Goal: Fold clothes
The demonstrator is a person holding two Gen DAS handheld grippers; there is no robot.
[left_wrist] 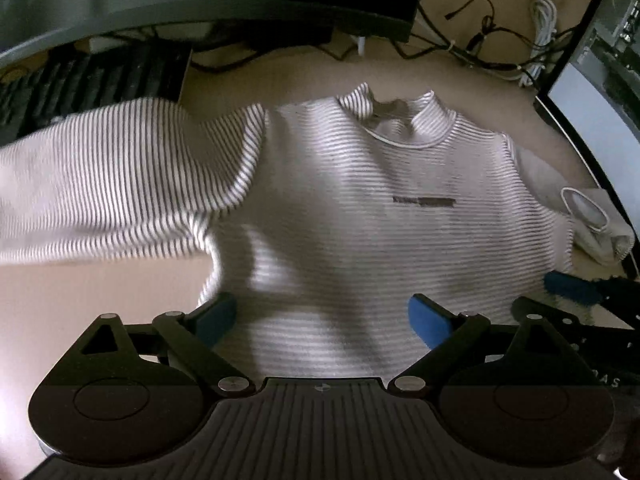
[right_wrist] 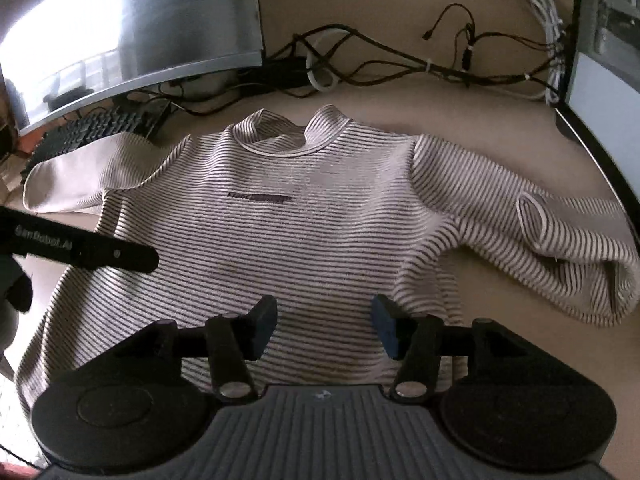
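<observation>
A white long-sleeved top with thin dark stripes (left_wrist: 360,208) (right_wrist: 304,232) lies front up on the beige desk, collar at the far side. One sleeve (left_wrist: 120,184) stretches out to the left. The other sleeve (right_wrist: 560,248) lies bunched at the right with its cuff turned back. My left gripper (left_wrist: 322,320) hovers over the hem area near the garment's left side, jaws wide apart, with cloth below them and nothing pinched. My right gripper (right_wrist: 325,328) stands open over the lower right of the top, with nothing gripped. The left gripper's black body (right_wrist: 80,252) shows at the left edge.
A curved monitor (right_wrist: 120,28) and a black keyboard (right_wrist: 92,128) stand at the back left. Tangled dark and white cables (right_wrist: 440,64) run along the back of the desk. A second screen (right_wrist: 608,80) borders the right side.
</observation>
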